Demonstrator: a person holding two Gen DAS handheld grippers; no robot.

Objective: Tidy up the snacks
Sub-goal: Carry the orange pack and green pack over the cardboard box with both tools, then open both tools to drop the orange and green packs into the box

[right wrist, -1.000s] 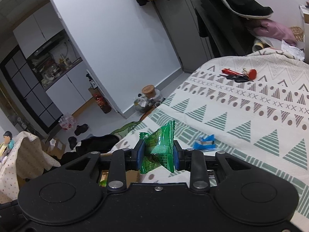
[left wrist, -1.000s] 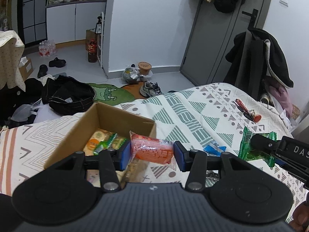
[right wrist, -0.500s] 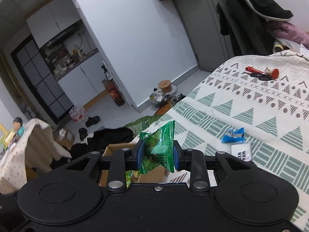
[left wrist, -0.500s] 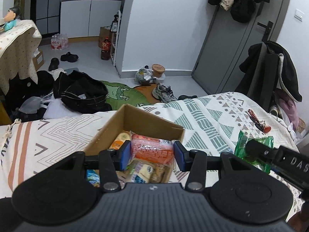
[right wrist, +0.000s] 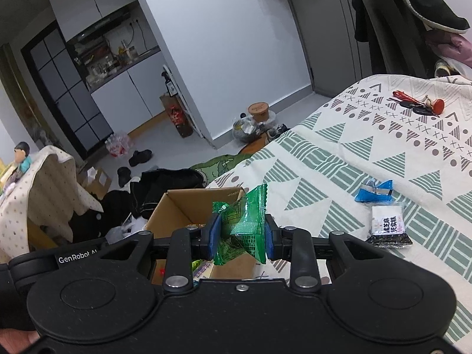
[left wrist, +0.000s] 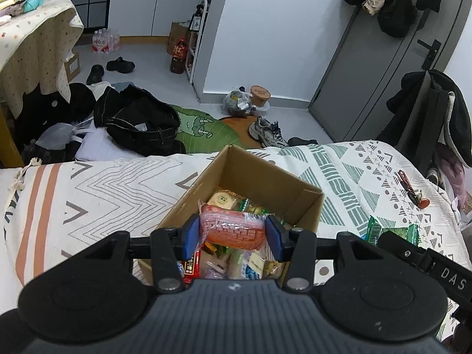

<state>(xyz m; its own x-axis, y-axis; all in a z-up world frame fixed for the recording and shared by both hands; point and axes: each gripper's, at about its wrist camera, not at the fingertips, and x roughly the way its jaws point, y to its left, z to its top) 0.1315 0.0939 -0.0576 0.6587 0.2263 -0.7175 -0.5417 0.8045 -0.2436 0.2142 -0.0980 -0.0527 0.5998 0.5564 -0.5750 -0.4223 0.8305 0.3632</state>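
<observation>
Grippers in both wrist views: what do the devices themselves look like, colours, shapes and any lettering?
Both are matte black plastic with two round discs at the base, silver screws on the finger links, and blue pads on the fingertips. The left gripper has a ribbed dark grey housing; the right gripper has a speckled black one. White "GenRobot" and "DAS" lettering shows on them.

White letters "DAS" are printed on the black bar of the right gripper (left wrist: 451, 275), seen at the right edge of the left wrist view. "GenRobot.AI" is read in white on the black body of the left gripper (right wrist: 77, 258), at the left of the right wrist view; its last letters are partly hidden. Black Chinese characters are printed on the white-and-black snack packet (right wrist: 387, 224) lying on the patterned bedspread (right wrist: 339, 159), too small to be read. A large red-label character is seen on the dark bottle (left wrist: 179, 59) on the floor, not legible.
</observation>
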